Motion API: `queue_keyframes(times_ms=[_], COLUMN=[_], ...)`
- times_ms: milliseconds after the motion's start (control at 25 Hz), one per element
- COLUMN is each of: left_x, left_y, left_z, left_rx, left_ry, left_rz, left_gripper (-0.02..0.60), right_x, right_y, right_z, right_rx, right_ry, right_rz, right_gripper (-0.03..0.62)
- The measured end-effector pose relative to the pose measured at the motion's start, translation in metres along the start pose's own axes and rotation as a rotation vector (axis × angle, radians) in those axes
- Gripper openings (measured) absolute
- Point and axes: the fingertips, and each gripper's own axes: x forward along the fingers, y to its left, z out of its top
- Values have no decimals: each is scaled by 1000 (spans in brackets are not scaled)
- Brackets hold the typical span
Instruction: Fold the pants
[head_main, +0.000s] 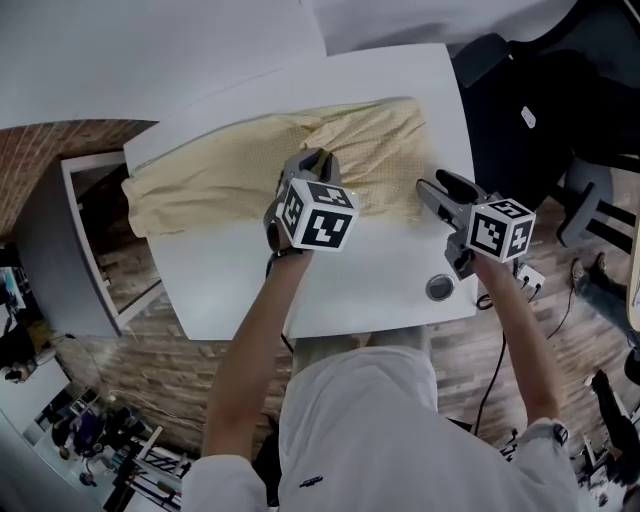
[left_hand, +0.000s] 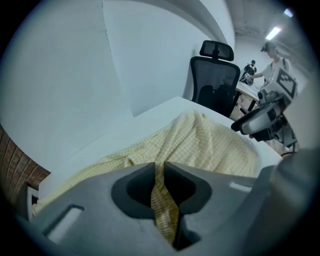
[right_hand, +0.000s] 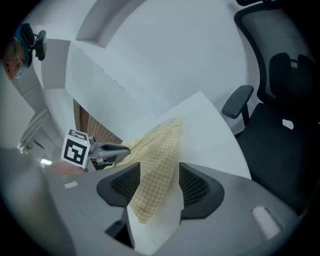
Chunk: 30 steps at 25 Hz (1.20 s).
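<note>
Pale yellow checked pants (head_main: 220, 170) lie spread across the far half of the white table (head_main: 330, 290). My left gripper (head_main: 318, 160) is over the middle of them. In the left gripper view, the left gripper (left_hand: 158, 167) is shut on a pinched fold of the pants (left_hand: 210, 145), which hangs down between its jaws. My right gripper (head_main: 440, 190) is at the right end of the cloth. It stands open (right_hand: 160, 182), and a corner of the pants (right_hand: 155, 155) lies between its jaws with gaps on both sides.
A small round grey object (head_main: 439, 288) sits near the table's front right edge. A black office chair (head_main: 530, 110) stands just beyond the right side of the table. White wall panels stand behind the table, and wood flooring shows to the left.
</note>
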Motion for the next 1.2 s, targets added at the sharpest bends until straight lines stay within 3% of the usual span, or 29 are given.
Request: queue_keyframes(times_ms=[240,400,600,760,1000,1200], left_x=[16,20,16,16,14,18], left_y=[8,-11,4,4,-26,-86], left_z=[-17,-12,-17,-21,-10,12], left_rx=[-50,-100,-159,-160,-174,-192], left_ry=[30,14,5,12,-1,-20], left_rz=[-1,-18,-51,-51,-92,-150], left_gripper=[58,48,44,44,44,44], right_x=[15,12,31,27,-1,-56], right_y=[-6,-8,1,9,-6,-38], right_z=[-6,-4,-8,-9,-8,-8], right_rx=[88,153,106,73,45,32], right_ry=[34,50,105,112,131,136], right_rz=[50,105,46,58,30,-15], right_gripper=[239,232,72,45,41,40])
